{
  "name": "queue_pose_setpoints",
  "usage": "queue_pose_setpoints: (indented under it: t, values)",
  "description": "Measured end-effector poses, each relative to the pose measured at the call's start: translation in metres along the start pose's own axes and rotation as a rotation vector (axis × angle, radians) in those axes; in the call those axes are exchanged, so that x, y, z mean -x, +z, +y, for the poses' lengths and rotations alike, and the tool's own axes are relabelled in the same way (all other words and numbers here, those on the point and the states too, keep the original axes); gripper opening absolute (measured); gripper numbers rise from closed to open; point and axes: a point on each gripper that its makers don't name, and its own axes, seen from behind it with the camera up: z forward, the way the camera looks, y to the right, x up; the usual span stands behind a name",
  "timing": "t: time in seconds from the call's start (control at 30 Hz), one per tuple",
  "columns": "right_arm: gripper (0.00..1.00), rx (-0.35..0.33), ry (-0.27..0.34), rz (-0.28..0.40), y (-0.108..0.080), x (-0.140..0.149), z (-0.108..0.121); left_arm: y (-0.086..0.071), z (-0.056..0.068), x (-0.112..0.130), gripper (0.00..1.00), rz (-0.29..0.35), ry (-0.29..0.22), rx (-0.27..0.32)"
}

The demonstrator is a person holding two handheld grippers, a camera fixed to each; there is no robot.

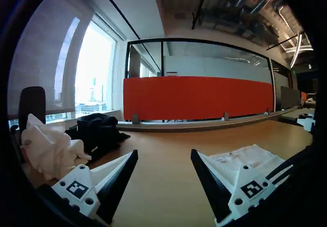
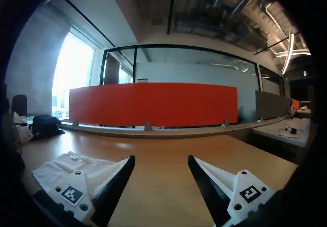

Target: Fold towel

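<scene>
A white towel [image 1: 249, 157] lies flat on the wooden desk [image 1: 171, 149], just beyond the right finger of my left gripper [image 1: 164, 159]. That gripper is open, with bare desk between its fingers. In the right gripper view the same towel [image 2: 73, 163] lies at the lower left, partly behind the left finger. My right gripper [image 2: 160, 163] is open too and holds nothing. Both grippers hover low over the desk, on either side of the towel.
A crumpled white cloth pile [image 1: 49, 147] and a black bag [image 1: 98, 131] sit at the left of the desk near the window. A black chair back [image 1: 32, 104] stands behind them. An orange divider panel [image 1: 196, 97] runs along the desk's far edge.
</scene>
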Motion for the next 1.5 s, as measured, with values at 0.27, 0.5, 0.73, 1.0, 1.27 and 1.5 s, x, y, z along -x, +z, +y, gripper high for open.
queue_pose_setpoints:
  t: [0.27, 0.5, 0.73, 1.0, 1.27, 1.5]
  values:
    - [1.0, 0.005, 0.004, 0.006, -0.003, -0.045, 0.0, 0.002, 0.003, -0.026, 0.96, 0.006, 0.026, 0.015]
    - [1.0, 0.011, -0.027, 0.004, -0.003, -0.104, 0.001, -0.001, -0.001, -0.08, 0.96, -0.002, 0.0, 0.024]
    - [1.0, 0.011, 0.0, 0.014, -0.005, -0.167, -0.002, -0.005, -0.005, -0.143, 0.96, -0.01, -0.005, 0.033]
    - [1.0, 0.005, 0.004, 0.0, -0.01, -0.216, -0.004, -0.009, -0.008, -0.196, 0.96, -0.027, -0.005, 0.048]
    - [1.0, -0.014, 0.006, -0.022, -0.013, -0.23, -0.007, -0.008, -0.007, -0.214, 0.96, -0.043, 0.009, 0.07]
    - [1.0, -0.122, -0.043, -0.083, -0.01, -0.227, -0.033, -0.004, 0.013, -0.212, 0.96, -0.094, 0.03, 0.158]
